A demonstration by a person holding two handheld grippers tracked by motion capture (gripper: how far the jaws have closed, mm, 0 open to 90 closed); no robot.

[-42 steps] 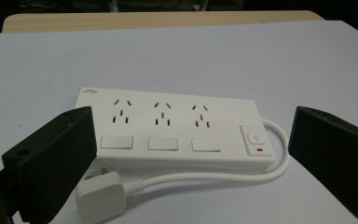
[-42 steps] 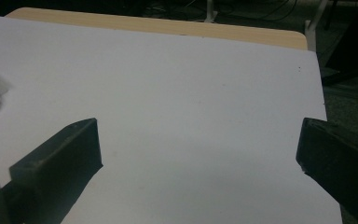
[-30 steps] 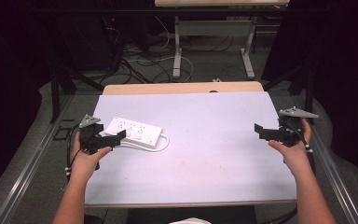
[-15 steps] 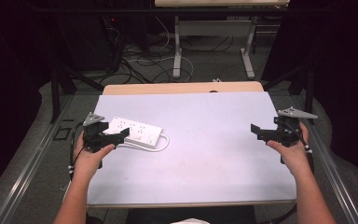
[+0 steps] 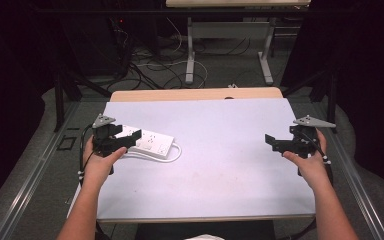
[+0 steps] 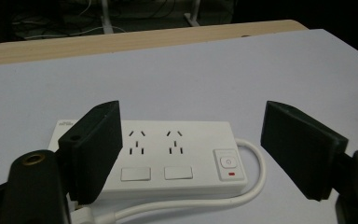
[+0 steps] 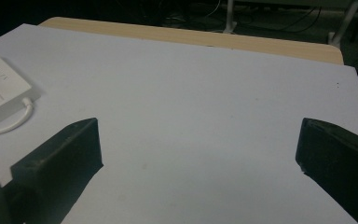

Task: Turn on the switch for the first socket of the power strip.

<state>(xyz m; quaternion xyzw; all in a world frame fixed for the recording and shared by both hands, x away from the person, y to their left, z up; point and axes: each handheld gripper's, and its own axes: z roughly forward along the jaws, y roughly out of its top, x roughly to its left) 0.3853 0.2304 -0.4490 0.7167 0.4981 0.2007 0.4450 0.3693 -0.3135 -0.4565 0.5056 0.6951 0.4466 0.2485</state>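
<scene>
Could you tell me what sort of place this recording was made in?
Probably a lab or workshop: a white-covered table in a dark room, loose cables on the floor, another desk's metal legs behind, and a white power strip.

- The worktop (image 5: 210, 175) is a rectangular surface covered by a pale lavender-white sheet; a strip of light wood (image 5: 195, 94) shows bare along its far edge.
- A white power strip (image 5: 150, 143) lies flat on the sheet near the left side, well away from the right edge.
- In the left gripper view the power strip (image 6: 168, 156) shows two sets of sockets, two blank rectangular panels, and a switch with a small red mark at its end.
- Its white cable (image 5: 172, 155) leaves the switch end, curves in a loop on the sheet and runs back along the strip's near side.
- The sheet shows a few faint smudges near the middle.
</scene>
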